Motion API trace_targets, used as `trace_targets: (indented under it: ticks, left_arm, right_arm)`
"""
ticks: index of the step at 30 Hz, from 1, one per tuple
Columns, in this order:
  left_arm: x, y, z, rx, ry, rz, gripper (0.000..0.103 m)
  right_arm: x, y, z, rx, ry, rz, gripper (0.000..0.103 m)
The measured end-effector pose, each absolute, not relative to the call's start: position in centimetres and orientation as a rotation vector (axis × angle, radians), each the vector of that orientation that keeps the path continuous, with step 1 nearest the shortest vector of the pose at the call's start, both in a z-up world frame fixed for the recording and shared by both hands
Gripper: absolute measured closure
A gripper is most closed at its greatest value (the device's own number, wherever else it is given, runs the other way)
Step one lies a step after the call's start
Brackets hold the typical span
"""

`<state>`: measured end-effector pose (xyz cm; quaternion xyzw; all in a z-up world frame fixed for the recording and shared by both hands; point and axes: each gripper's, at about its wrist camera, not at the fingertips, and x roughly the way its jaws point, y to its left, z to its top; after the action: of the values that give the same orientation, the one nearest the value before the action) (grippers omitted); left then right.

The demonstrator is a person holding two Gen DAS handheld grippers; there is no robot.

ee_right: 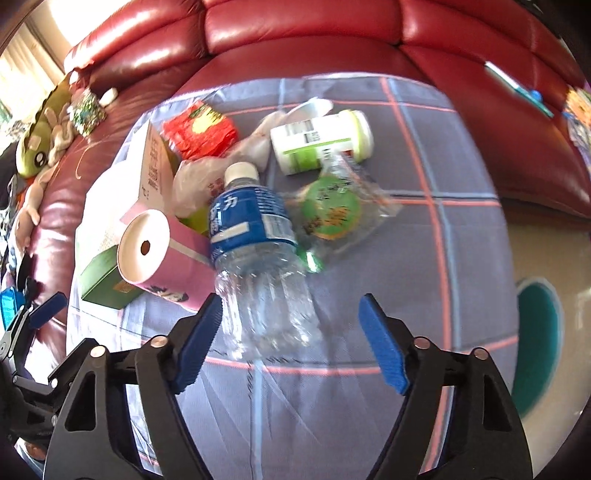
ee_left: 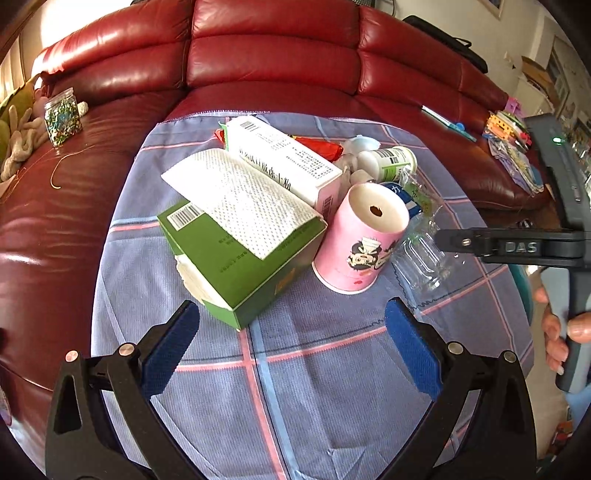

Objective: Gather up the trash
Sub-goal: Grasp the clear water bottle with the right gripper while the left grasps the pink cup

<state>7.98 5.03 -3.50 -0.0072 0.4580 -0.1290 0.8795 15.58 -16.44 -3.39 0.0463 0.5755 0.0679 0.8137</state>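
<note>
the clear plastic bottle (ee_right: 258, 266) with a blue label lies on the plaid cloth (ee_right: 461, 258) covering the red sofa (ee_right: 295, 33), beside the inverted pink cup (ee_right: 162, 254). the right claw (ee_right: 290, 328) is open, its blue pads on either side of the bottle's base, not pressing. the left claw (ee_left: 291, 347) is open and empty, near the green box (ee_left: 236, 266).

Your trash lies heaped on a checked cloth (ee_left: 317, 369). A clear plastic bottle (ee_right: 258, 258) with a blue label and white cap lies on its side beside an upturned pink paper cup (ee_left: 360, 240). A green box (ee_left: 236, 269) carries a white napkin (ee_left: 240, 199); behind it a white carton (ee_left: 284, 162), a white pill bottle (ee_right: 321, 142), a red wrapper (ee_right: 201, 129) and a green-printed packet (ee_right: 332, 212).
</note>
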Motion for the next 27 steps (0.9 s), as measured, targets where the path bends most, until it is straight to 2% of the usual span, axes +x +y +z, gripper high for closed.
trace_targets:
  ticks: [3, 7, 10, 22, 24, 26, 27]
  left_arm:
    - [8.4, 4.8, -3.2, -0.005, 0.948, -0.279, 0.007]
    - [9.0, 4.7, -3.0, -0.007, 0.947, -0.278, 0.007]
    - [9.3, 4.5, -2.7, -0.007, 0.944, -0.280, 0.007]
    - [10.7, 0.8, -0.1, 0.027, 0.890, -0.344, 0.008]
    - [11.4, -0.4, 0.1, 0.034, 0.890, -0.371, 0.020]
    - [12.2, -1.5, 0.0, 0.037, 0.914, -0.395, 0.040]
    - [12.7, -2.0, -0.2, 0.037, 0.926, -0.404, 0.045]
  right_arm:
    - [16.6, -15.8, -4.2, 0.090, 1.252, 0.174, 0.036]
    - [17.7, -15.2, -5.2, 0.109, 1.278, 0.216, 0.038]
    - [17.6, -15.0, -5.6, 0.123, 1.284, 0.239, 0.043]
    - [12.2, -17.8, -5.4, 0.154, 1.287, 0.249, 0.044]
    - [11.5, -18.7, -5.4, 0.170, 1.288, 0.237, 0.044]
    - [10.8, -19.7, -5.4, 0.181, 1.286, 0.225, 0.044]
    - [10.4, -20.2, -5.4, 0.186, 1.284, 0.218, 0.044]
